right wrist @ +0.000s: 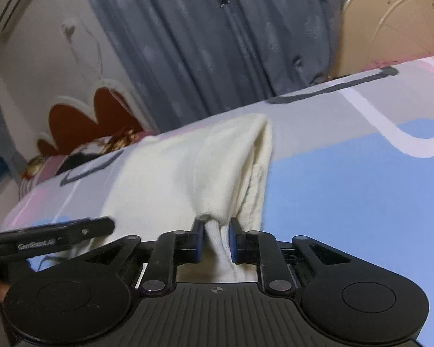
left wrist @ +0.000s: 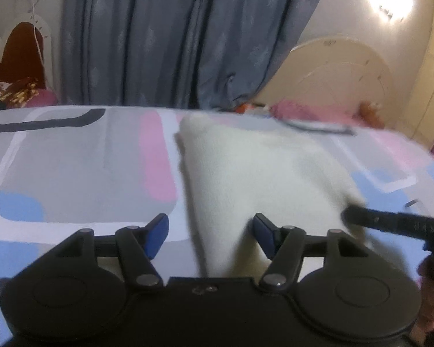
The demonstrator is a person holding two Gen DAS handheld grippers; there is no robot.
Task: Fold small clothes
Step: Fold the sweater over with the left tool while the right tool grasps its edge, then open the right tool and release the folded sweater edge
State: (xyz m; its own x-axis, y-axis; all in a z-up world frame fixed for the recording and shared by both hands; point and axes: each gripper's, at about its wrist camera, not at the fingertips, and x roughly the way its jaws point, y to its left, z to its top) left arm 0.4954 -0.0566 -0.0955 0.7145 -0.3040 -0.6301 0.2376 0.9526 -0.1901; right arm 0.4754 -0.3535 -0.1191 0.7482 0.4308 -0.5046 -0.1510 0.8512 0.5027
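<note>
Patterned bedsheet (right wrist: 347,179) — right tongs (right wrist: 215,238) pinch cream garment (right wrist: 188,173).

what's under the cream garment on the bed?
The cream garment lies on the patterned bedsheet, which shows all around it. Its right edge reveals stacked folded layers. The right gripper pinches its near edge. Whatever lies beneath the cloth itself is covered.

Cream garment (right wrist: 188,173) on a grey, pink, blue, white-lined bedsheet (right wrist: 347,190).
</note>
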